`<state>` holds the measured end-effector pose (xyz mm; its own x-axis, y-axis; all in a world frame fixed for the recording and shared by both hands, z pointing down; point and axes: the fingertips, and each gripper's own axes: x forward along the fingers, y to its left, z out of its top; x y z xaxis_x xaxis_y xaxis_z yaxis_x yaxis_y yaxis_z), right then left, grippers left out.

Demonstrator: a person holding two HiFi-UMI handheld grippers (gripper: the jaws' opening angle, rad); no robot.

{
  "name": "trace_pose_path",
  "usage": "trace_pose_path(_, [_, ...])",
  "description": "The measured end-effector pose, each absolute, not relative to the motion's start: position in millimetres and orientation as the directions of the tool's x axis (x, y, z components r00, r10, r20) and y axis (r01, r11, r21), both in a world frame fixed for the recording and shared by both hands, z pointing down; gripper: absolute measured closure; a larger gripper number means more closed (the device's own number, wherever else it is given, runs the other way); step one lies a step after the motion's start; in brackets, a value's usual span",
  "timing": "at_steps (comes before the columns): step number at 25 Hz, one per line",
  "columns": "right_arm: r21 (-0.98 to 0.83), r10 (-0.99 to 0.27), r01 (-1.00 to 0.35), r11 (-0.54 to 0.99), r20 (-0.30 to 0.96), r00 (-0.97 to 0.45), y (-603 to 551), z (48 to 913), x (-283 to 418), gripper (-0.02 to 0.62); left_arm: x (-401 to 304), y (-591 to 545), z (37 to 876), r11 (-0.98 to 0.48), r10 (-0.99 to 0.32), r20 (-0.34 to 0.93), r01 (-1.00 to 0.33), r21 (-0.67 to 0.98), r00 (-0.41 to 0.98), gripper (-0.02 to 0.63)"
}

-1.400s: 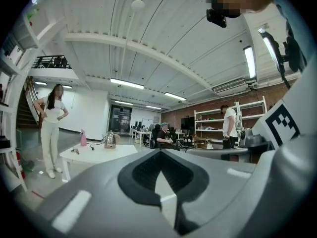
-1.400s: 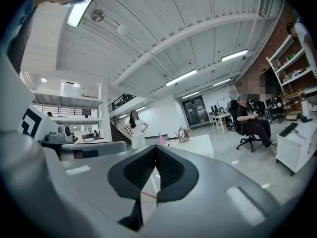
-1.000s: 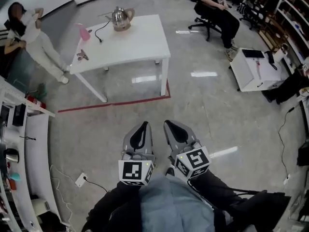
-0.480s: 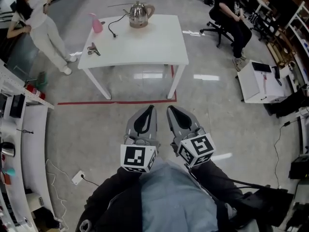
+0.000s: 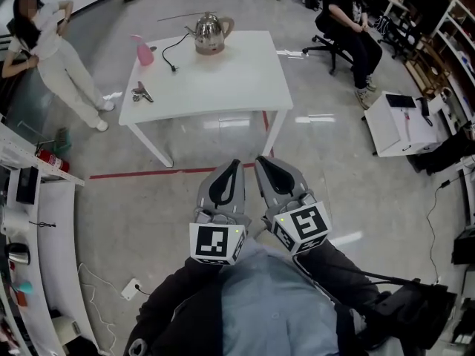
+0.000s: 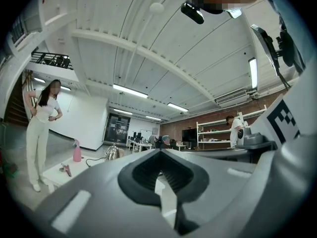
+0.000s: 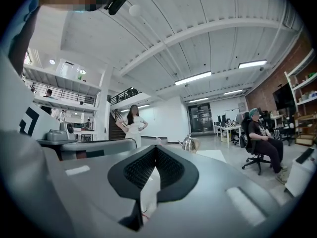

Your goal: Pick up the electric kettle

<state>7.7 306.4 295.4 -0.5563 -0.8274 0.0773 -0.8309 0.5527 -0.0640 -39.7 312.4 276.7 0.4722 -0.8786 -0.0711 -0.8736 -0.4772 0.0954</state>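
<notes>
The steel electric kettle (image 5: 210,34) stands on its base at the far edge of a white table (image 5: 223,87), its black cord trailing left. In the left gripper view the kettle (image 6: 113,152) is small and distant; in the right gripper view the kettle (image 7: 188,143) is just as far. My left gripper (image 5: 231,167) and right gripper (image 5: 262,163) are held side by side close to my body, well short of the table. Both are shut with nothing between their jaws.
A pink bottle (image 5: 142,50) and a small tool (image 5: 141,92) lie on the table's left side. One person (image 5: 52,50) stands to the left, another sits on a chair (image 5: 349,21) at the right. Red floor tape (image 5: 163,173) runs before the table, and a white cabinet (image 5: 401,121) stands right.
The table and kettle have drawn nearer and shifted toward the middle of the head view. Both grippers stay shut and together in front of my body.
</notes>
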Motion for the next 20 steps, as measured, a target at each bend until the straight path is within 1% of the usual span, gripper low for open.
trace_pose_path(8, [-0.098, -0.823, -0.830, 0.549, 0.110, -0.557, 271.6, 319.6, 17.9, 0.569, -29.0, 275.0, 306.9, -0.468, -0.882, 0.015, -0.878, 0.105, 0.472, 0.604])
trace_pose_path(16, [-0.137, -0.813, -0.822, 0.553, 0.127, -0.568, 192.7, 336.8, 29.8, 0.569, -16.7, 196.4, 322.7, -0.453, -0.882, 0.091, -0.886, 0.099, 0.462, 0.606])
trace_pose_path(20, [-0.151, -0.809, -0.816, 0.558, 0.120, -0.576, 151.1, 334.9, 42.5, 0.569, -4.3, 157.0, 316.7, -0.448, -0.886, 0.097, -0.890, 0.083, 0.454, 0.606])
